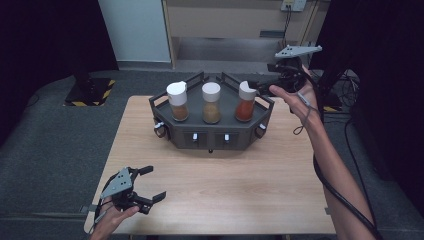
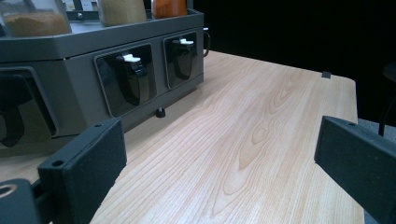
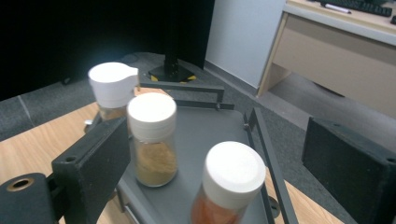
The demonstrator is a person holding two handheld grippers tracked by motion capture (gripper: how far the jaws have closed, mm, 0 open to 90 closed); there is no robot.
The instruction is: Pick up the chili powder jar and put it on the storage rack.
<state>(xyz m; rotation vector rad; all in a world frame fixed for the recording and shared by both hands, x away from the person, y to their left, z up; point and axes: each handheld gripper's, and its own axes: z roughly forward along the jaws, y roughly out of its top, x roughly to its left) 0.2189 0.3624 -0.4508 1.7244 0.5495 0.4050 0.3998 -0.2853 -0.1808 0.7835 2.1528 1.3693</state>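
Note:
A dark grey rack stands at the table's far middle and carries three white-capped spice jars. The left jar holds brown powder, the middle jar tan powder, the right jar orange-red powder. My right gripper hovers open just right of the rack, level with the orange jar, which sits between and below its jaws without touching them. My left gripper rests open near the table's front left corner, nothing between its fingers, facing the rack's front.
The wooden table has free surface in front of the rack. The rack's front face has recessed switches. Behind the table stand a desk and a black stand with a striped base. A cable trails along the right forearm.

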